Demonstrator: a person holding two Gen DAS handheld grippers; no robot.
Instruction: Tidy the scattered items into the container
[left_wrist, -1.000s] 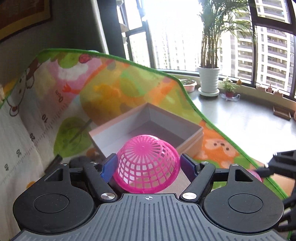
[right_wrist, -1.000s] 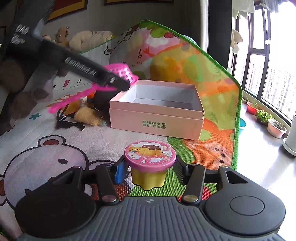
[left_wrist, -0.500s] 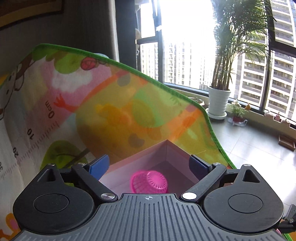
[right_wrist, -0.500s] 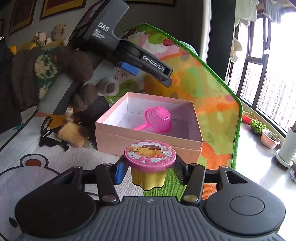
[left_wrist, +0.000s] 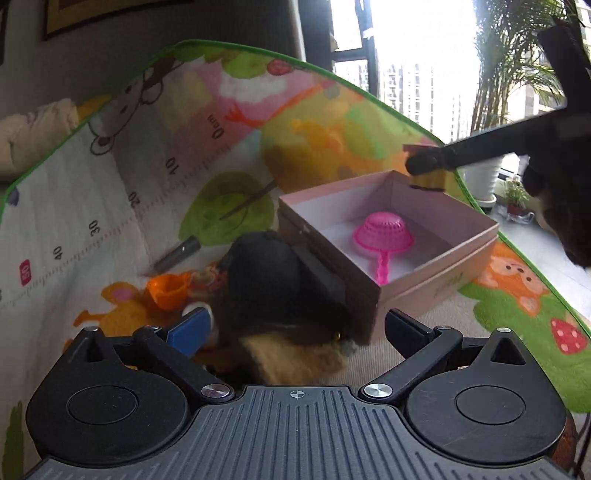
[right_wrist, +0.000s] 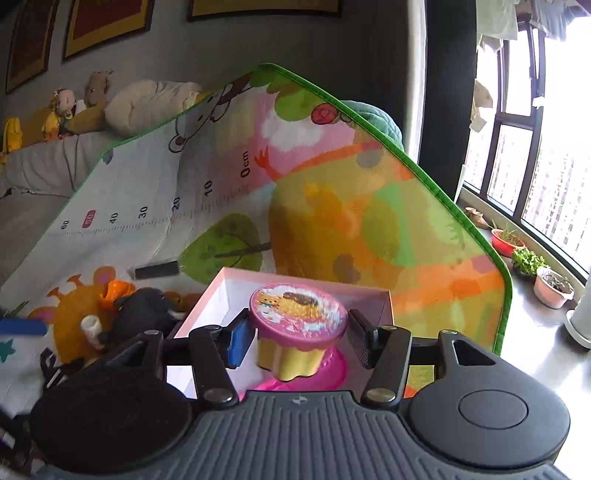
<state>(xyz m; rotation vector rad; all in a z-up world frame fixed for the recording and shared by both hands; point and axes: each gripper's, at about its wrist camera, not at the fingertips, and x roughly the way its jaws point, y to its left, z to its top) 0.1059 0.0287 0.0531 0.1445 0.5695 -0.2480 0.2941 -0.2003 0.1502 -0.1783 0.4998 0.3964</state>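
The pink box (left_wrist: 436, 275) stands open on the play mat, with the pink toy strainer (left_wrist: 382, 232) lying inside it. My left gripper (left_wrist: 295, 332) is open and low over a black and brown plush toy (left_wrist: 273, 280) beside the box's near left wall. My right gripper (right_wrist: 297, 338) is shut on a yellow cup with a pink pictured lid (right_wrist: 297, 321) and holds it above the box (right_wrist: 221, 288). It shows in the left wrist view (left_wrist: 428, 173) over the box's far corner. The strainer (right_wrist: 325, 373) shows under the cup.
An orange toy cup (left_wrist: 168, 290) and a small white piece (right_wrist: 92, 328) lie left of the plush. A dark stick (left_wrist: 177, 253) lies further back on the mat. The mat (left_wrist: 332, 122) curls up behind the box. Plant pots (right_wrist: 554, 288) stand by the window at right.
My left gripper has pulled back from the box and come down over the plush toy, leaving the strainer in the box. My right gripper has carried the cup up over the box.
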